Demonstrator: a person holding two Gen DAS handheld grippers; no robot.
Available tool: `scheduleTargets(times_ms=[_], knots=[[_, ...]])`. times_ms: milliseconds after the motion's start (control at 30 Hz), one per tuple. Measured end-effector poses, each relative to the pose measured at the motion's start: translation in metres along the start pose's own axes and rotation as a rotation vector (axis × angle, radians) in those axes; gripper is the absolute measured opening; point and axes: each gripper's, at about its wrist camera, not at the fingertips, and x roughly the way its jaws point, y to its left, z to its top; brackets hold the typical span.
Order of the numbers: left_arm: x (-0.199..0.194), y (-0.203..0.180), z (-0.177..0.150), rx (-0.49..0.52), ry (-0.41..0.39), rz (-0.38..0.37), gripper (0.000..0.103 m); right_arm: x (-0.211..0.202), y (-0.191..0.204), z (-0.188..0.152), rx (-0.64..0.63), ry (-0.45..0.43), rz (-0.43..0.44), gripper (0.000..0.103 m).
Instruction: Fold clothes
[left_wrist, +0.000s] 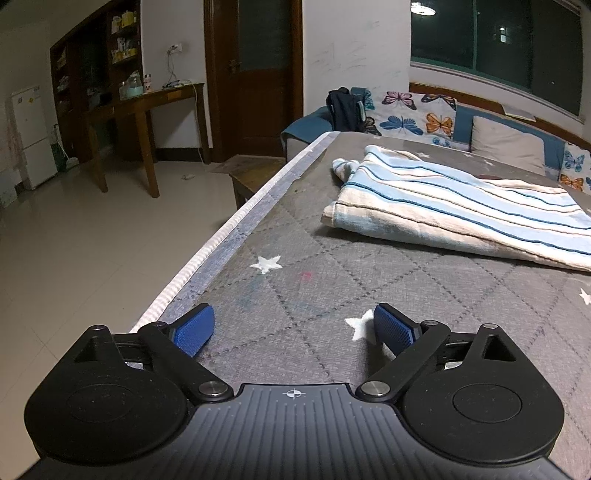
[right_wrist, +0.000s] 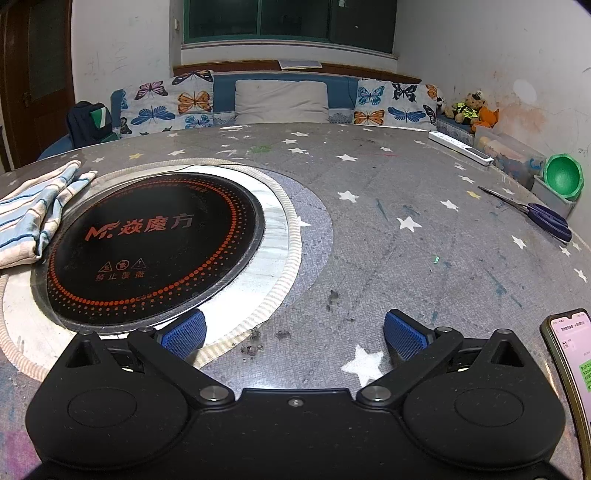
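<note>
Nearest to me, the left gripper (left_wrist: 293, 326) sits low over the star-printed table cover (left_wrist: 295, 258), its blue pads spread wide with nothing between them. The right gripper (right_wrist: 293, 332) is the same: wide apart, empty, poised just beyond the rim of the round induction hob (right_wrist: 155, 243) set into the table. Farther out lies the striped garment (left_wrist: 461, 210), a soft, partly folded bundle resting flat on the cover. From the left gripper it lies ahead and to the right, its long axis running across the view, stripes along it. In the right wrist view it lies far left, touching the hob's ring. The left gripper looks the nearer one, so I judge it reaches first, forward and rightward toward the hem.
</note>
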Motion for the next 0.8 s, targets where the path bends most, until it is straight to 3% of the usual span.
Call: scheduleTargets(times_ms=[800], knots=[[0.0002, 0.0006, -0.0012, -0.008, 0.002, 0.001, 0.097, 0.001, 0.004, -0.0038, 0.002, -0.001, 0.002, 0.103]])
